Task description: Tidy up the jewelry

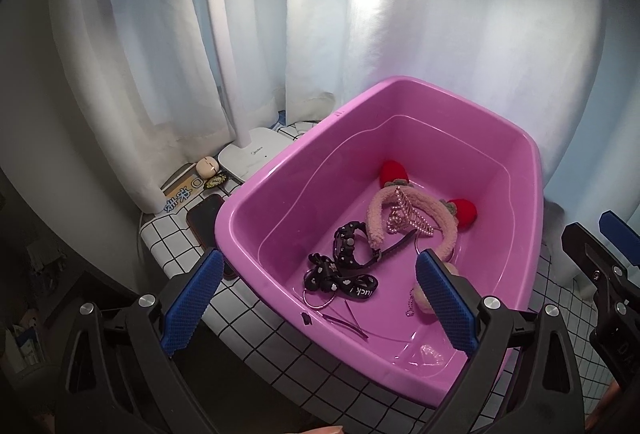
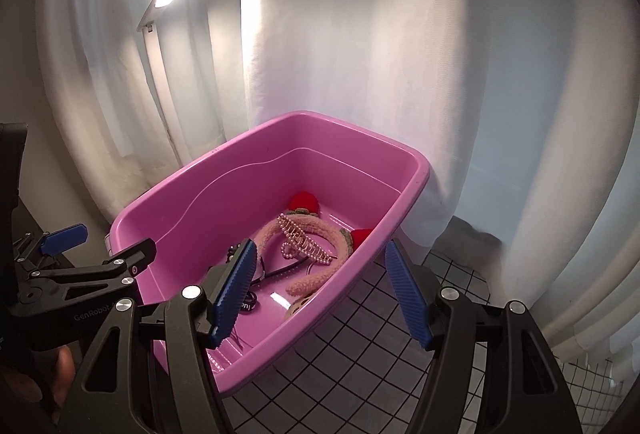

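Several pieces, a fuzzy headband [image 1: 394, 212], pearl clip [image 1: 412, 214] and black strap [image 1: 348, 262], lie inside the pink tub [image 1: 256, 194], while the left gripper [image 1: 320, 298] and right gripper [image 2: 324, 290] hang empty and spread at its near rim, so nothing visible seems left outside.

A white desk lamp [image 1: 256, 150], lit, stood at the far left of the tabletop [image 1: 256, 330], which was covered in a white, black-gridded cloth. White curtains [image 1: 440, 34] hung behind. Beside the lamp base, a small cream earbud case [image 1: 207, 167], a dark phone [image 1: 204, 224] and a printed card [image 1: 180, 190] were seen.
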A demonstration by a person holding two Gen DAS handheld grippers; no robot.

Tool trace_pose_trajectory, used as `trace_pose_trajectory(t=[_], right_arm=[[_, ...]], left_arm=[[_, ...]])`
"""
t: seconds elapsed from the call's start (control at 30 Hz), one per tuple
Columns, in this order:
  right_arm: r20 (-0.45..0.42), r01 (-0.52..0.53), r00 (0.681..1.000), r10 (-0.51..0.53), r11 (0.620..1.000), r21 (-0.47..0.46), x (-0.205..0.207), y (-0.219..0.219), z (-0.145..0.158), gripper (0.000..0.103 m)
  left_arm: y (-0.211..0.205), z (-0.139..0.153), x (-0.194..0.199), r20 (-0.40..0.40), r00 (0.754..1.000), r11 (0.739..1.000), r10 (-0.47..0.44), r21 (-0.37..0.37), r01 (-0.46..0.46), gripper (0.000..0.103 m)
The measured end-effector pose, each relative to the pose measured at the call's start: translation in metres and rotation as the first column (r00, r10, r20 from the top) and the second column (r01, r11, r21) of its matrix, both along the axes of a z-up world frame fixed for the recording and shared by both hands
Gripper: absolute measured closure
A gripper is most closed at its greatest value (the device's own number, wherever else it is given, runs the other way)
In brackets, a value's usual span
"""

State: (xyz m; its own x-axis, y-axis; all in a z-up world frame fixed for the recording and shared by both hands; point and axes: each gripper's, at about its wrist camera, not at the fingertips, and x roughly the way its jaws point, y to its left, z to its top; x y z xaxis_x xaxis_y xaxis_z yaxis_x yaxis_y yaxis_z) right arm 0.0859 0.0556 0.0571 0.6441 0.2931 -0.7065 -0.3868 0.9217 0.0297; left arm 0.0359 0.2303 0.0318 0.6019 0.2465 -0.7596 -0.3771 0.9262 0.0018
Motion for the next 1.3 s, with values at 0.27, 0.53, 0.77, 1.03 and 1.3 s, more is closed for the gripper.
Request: trace_pose_trajectory(t=[0.27,0.53,0.77,1.03,1.3], right_arm=[[0.007,0.003,1.000,-0.003,1.000,0.004,-0.0017,-0.0039,0.0030,0.039],[0.008,0.003,1.000,-0.003,1.000,0.004,-0.0022,-0.0042,0.0031,0.039],[0.006,0.004,1.000,-0.004,1.000,0.003,-0.0024,-0.0039,0.0032,0.039],[0.005,0.002,1.000,-0.002,1.000,0.004,-0.0031,-0.0035,0.0025,0.039],[0.002,-0.003,1.000,0.003,1.000,0.003,-0.0049,-0.0029,0.0018,0.039]], left_arm=[[-0.0016,0.0007,0.0020,-0.004,1.000,1.000,-0.003,0.010,0.003,0.008],[-0.0036,0.0024,0.0022,-0.003,1.000,1.000,-0.010,0.022,0.010,0.008],[-0.0033,0.0026,0.0031,-0.002,1.000,1.000,-0.008,0.027,0.008,0.008],[-0.0015,0.0029,0.0033,0.001,1.000,1.000,-0.008,0.028,0.008,0.008],[-0.0008,0.0033,0.0019,0.002,1.000,1.000,-0.005,0.026,0.005,0.008]])
